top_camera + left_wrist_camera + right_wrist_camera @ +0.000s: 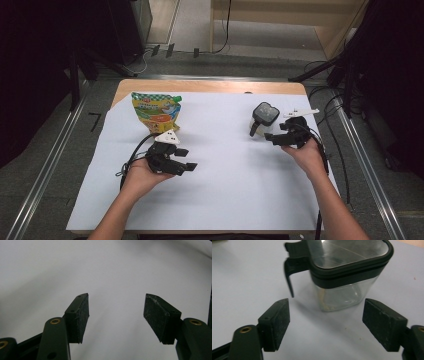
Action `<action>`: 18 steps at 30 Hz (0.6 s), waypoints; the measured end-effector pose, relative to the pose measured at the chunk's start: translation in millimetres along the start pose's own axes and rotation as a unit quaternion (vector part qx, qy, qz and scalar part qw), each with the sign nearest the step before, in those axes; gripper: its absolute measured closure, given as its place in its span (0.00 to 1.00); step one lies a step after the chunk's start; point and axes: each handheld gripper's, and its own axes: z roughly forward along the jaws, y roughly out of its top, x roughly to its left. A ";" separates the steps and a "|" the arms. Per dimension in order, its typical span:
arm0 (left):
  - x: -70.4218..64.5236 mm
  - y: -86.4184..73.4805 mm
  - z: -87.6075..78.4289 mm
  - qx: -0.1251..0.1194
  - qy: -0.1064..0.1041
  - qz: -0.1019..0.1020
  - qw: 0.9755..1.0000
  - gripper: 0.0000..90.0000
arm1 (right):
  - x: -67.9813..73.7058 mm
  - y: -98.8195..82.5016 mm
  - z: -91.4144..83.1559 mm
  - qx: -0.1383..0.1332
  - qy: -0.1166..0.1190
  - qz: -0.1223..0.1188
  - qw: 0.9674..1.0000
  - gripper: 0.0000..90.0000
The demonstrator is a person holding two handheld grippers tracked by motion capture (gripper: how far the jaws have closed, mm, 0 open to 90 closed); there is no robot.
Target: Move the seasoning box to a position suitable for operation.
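A clear square container (pixel 263 119) with a black lid and a black side handle stands on the white sheet (pixel 225 190) at the right. My right gripper (pixel 273 138) is just in front of it and open. In the right gripper view the container (pixel 342 272) sits a little beyond the gripper (pixel 325 322), whose pads touch nothing. A yellow-green snack bag (pixel 155 111) lies at the back left. My left gripper (pixel 186 159) rests in front of the bag, pointing right. It is open over bare sheet, with nothing between the pads in the left gripper view (pixel 116 315).
The white sheet covers most of the wooden table (pixel 200 86). Cables (pixel 335 125) trail off the table's right edge, and metal rails (pixel 45 170) run along the floor on both sides. The sheet between the two hands is bare.
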 end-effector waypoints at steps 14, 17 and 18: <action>-1.8 -1.8 3.9 0.011 0.000 0.003 1.000 0.42 | -17.3 8.6 30.6 -0.019 -0.002 -0.014 1.000 0.15; -1.7 -1.8 3.9 0.010 -0.003 0.003 1.000 0.42 | -19.6 11.7 35.6 -0.024 0.003 -0.018 1.000 0.15; -2.0 -1.9 4.0 0.013 -0.002 0.005 1.000 0.42 | -20.5 12.0 37.5 -0.025 0.007 -0.021 0.999 0.14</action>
